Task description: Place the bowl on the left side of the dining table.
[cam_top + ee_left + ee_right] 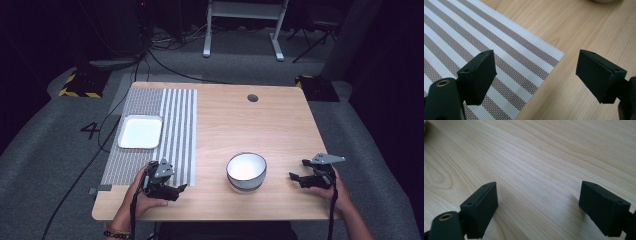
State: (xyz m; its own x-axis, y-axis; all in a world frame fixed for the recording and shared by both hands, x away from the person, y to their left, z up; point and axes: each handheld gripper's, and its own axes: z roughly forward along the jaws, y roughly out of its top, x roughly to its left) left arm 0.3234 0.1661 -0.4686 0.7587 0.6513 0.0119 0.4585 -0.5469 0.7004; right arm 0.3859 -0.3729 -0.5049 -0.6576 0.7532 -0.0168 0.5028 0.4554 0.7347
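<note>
Your left claw rests at the near edge of the counter, just off the near right corner of the striped placemat. Its jaws stand wide apart with nothing between them. In the left gripper view, the left claw sits low over that mat corner: one pad is over the brown and white stripes of the placemat, the other over bare wood of the counter.

Your right claw sits near the right edge of the counter, pointing left toward the bowl. Its jaws are also spread wide and hold nothing. In the right gripper view, the right claw shows bare wood grain of the counter between and beyond the pads.

The bowl is white inside with a dark band low on its outer wall. It stands upright on bare wood in the near half of the counter, between the two claws, nearer to your right one but apart from both. A sliver of its rim shows at the top edge of the left gripper view.

A white square tray lies flat on the left part of the placemat, beyond your left claw and well apart from the bowl.

A dark round grommet sits in the counter near the far edge.
</note>
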